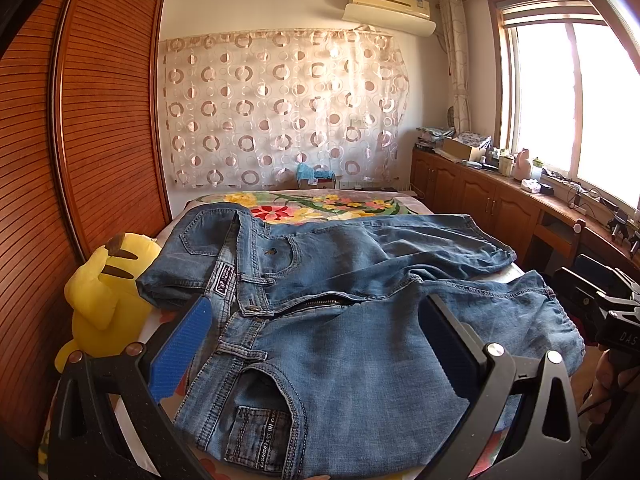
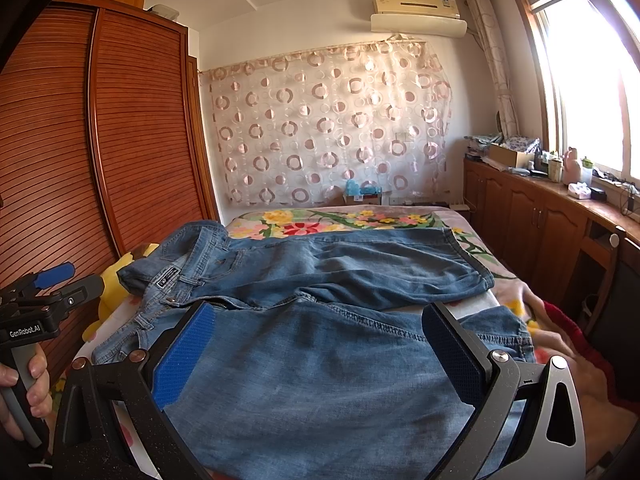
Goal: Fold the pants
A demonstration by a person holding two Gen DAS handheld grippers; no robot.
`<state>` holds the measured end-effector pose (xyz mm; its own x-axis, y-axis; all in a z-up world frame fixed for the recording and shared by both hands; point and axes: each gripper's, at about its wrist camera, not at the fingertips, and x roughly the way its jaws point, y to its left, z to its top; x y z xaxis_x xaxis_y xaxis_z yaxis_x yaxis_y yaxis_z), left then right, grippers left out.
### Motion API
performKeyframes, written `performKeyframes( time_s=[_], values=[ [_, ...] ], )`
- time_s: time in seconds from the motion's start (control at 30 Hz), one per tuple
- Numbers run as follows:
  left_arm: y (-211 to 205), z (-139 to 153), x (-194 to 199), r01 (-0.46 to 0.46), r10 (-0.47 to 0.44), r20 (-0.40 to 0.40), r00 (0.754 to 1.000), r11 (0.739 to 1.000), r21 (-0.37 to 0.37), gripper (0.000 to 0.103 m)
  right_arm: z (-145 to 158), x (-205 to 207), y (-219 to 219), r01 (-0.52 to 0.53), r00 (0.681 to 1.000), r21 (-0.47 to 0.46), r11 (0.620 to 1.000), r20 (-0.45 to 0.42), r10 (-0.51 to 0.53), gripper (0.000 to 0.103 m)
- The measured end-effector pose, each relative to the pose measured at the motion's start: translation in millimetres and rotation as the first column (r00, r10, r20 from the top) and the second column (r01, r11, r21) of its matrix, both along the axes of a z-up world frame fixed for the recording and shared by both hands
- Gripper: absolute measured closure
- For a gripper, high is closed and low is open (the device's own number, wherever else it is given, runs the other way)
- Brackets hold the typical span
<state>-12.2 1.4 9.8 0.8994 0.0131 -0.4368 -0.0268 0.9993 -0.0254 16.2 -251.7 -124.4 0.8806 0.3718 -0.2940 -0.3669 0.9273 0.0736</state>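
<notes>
Blue denim pants (image 1: pixel 340 300) lie spread on the bed, waistband to the left, both legs running right, fly open. They also show in the right wrist view (image 2: pixel 320 320). My left gripper (image 1: pixel 316 320) is open above the waistband and near hip; its blue pads (image 1: pixel 182 350) straddle the cloth without holding it. My right gripper (image 2: pixel 320 328) is open above the near leg, nothing between its pads (image 2: pixel 184 356). The left gripper also shows at the left edge of the right wrist view (image 2: pixel 52 280), and the right gripper shows at the right edge of the left wrist view (image 1: pixel 600 300).
A yellow plush toy (image 1: pixel 104 300) sits at the bed's left edge beside the waistband. A floral bedspread (image 1: pixel 320 204) covers the bed. A louvred wooden wardrobe (image 1: pixel 80 140) stands left. Wooden cabinets (image 1: pixel 480 196) with clutter run under the window on the right.
</notes>
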Motion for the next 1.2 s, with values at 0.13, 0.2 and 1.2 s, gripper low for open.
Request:
performKeyframes(
  time_s=[0.13,0.2,1.2],
  values=[
    [-1,-1,0,0.002,-0.002,0.0,1.0,1.0,-0.002,0.0,0,0,0,-0.001,1.0,-0.001,1.0,0.0,0.001,0.0],
    [0,-1,1,0.004,-0.004,-0.006,1.0,1.0,-0.001,0.0,-1,1,1,-0.004,1.0,-0.001,1.0,-0.003,0.004,0.0],
    [59,-65,23,-0.045,0.042,-0.181,0.983,0.999,-0.015,0.0,-25,41,-11,-0.044,0.983,-0.118,0.992,-0.184,0.022,0.0]
  ],
)
